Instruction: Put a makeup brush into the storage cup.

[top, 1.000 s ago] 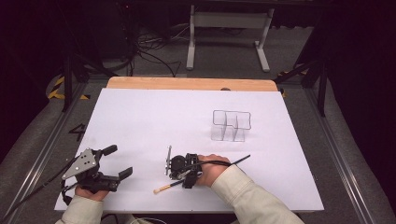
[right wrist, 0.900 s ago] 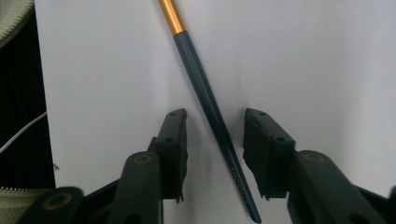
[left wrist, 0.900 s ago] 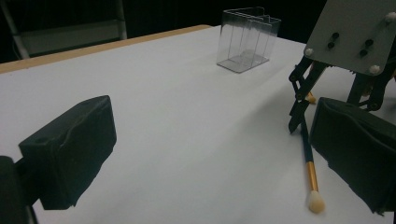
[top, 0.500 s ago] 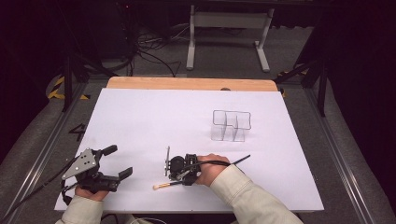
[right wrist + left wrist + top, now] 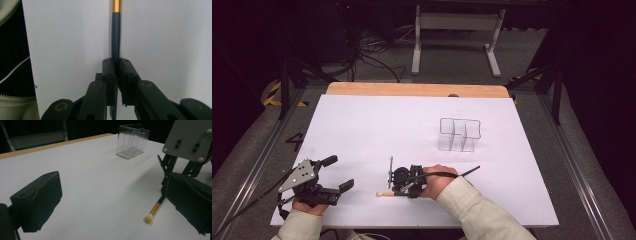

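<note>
Two grippers on the white table, going left to right. Left gripper sits around 7 o'clock on the sheet with its jaws wide apart and nothing between them; in its own view the two black pads frame bare table. The person's left hand holds it low, sleeve coming in from the bottom edge, jaws aimed toward 2 o'clock.

Right gripper is near 6 o'clock, and its jaws have just been closing; now they're clamped tight on the brush, a thin dark handle with a gold band and a pale tip. The brush lies flat on the table, tip pointing to 9 o'clock. Right hand rests low on the table, forearm slanting in from 5 o'clock.

Clear plastic organizer stands off at 2 o'clock, well apart from both. No labels or writing I can read.
</note>
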`<state>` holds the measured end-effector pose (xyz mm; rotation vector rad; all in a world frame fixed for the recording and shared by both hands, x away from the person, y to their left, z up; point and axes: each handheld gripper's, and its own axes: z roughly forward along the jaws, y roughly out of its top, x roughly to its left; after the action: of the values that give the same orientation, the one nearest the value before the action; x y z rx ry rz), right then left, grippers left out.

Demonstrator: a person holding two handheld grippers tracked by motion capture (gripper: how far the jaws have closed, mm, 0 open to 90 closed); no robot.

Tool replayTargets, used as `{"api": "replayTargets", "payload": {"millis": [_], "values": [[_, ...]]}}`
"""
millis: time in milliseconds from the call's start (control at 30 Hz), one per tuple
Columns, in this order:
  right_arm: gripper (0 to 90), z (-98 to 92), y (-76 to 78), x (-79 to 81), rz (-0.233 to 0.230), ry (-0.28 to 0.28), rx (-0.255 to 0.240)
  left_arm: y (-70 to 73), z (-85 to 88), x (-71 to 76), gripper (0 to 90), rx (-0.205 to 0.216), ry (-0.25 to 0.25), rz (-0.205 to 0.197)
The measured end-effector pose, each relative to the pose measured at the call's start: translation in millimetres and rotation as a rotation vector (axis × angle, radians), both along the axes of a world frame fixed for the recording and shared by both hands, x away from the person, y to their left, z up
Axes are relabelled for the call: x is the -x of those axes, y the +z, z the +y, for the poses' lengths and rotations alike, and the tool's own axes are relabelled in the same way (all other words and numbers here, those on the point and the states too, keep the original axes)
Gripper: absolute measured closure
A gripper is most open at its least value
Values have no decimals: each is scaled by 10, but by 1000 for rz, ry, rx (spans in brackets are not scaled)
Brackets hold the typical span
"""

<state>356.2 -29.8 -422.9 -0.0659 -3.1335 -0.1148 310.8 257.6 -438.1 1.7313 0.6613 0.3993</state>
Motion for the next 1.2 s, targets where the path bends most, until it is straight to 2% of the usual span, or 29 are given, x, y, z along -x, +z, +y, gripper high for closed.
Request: {"api": "replayTargets", "payload": {"millis": [300, 633, 1200], "values": [[837, -41, 123, 23, -6, -6, -40, -3, -3, -3, 14, -1, 1, 1], [838, -151, 337, 33, -48, -22, -105, -4, -2, -7, 14, -3, 3, -3], [838, -357, 636, 59, -112, -67, -269, -14, -11, -13, 13, -2, -2, -11]]}}
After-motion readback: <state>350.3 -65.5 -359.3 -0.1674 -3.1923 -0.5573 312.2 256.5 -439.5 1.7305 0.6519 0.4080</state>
